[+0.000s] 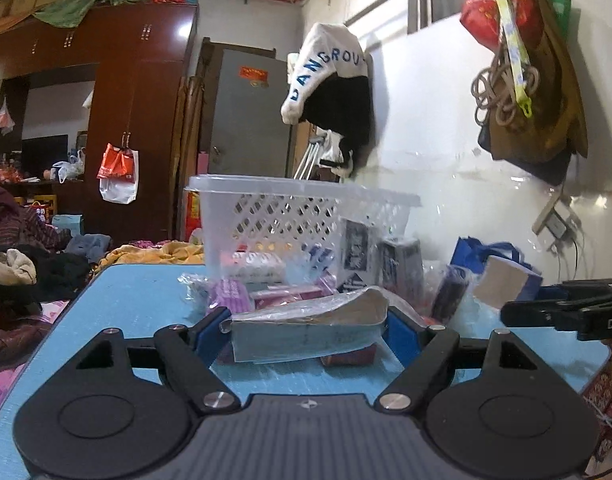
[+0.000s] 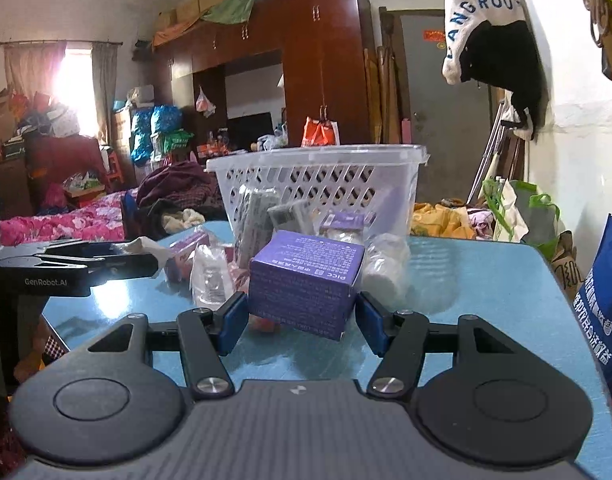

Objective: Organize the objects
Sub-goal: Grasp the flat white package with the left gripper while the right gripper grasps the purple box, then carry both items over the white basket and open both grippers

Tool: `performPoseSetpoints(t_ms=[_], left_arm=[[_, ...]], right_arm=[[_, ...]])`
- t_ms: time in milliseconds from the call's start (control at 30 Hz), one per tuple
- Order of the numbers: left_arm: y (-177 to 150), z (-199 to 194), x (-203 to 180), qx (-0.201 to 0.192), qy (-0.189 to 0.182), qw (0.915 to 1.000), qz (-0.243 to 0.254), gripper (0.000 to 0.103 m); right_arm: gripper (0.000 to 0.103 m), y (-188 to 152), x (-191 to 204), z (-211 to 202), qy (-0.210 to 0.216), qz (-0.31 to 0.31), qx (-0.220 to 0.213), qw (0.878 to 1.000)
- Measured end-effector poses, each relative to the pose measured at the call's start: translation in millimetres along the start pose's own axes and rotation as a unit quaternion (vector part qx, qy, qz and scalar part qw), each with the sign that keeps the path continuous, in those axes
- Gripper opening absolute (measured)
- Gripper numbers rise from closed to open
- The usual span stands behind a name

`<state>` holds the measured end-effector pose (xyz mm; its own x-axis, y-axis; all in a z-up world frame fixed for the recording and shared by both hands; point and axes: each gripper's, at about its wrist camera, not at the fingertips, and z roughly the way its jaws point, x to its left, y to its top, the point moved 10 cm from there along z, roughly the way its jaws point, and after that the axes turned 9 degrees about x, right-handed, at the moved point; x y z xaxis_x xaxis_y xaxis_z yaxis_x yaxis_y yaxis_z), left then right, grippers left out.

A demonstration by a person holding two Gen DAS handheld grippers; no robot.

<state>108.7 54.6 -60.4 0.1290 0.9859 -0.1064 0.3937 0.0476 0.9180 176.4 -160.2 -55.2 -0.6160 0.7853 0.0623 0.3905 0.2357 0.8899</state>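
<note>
My left gripper (image 1: 304,334) is shut on a flat packet in clear plastic wrap (image 1: 302,316), its blue pads pressing both ends just above the blue table (image 1: 138,304). My right gripper (image 2: 302,316) is shut on a purple box (image 2: 306,276), which sits slightly tilted between the pads. A white lattice basket (image 1: 306,208) (image 2: 318,176) stands behind both, with several packs inside it. Loose purple packets (image 1: 230,292) and wrapped boxes (image 1: 398,264) lie in front of it. Each gripper shows in the other's view: the right gripper's side (image 1: 562,312), the left gripper's side (image 2: 86,266).
A blue bag (image 2: 602,312) stands at the table's right edge. A clear wrapped bottle pack (image 2: 210,276) and a white roll (image 2: 386,268) flank the purple box. A bed heaped with clothes (image 2: 66,220) lies to the left, and a jacket (image 1: 334,80) hangs on the wall.
</note>
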Motion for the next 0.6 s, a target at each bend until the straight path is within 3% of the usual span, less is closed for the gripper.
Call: performPoseSetpoints(t_ms=[600], left_arm=[[9.4, -9.8, 5.8, -0.028, -0.005, 0.9995, -0.012, 0.084]], right_arm=[[0.062, 9.5, -1.3, -9.3, -0.017, -0.004, -0.022, 1.0]])
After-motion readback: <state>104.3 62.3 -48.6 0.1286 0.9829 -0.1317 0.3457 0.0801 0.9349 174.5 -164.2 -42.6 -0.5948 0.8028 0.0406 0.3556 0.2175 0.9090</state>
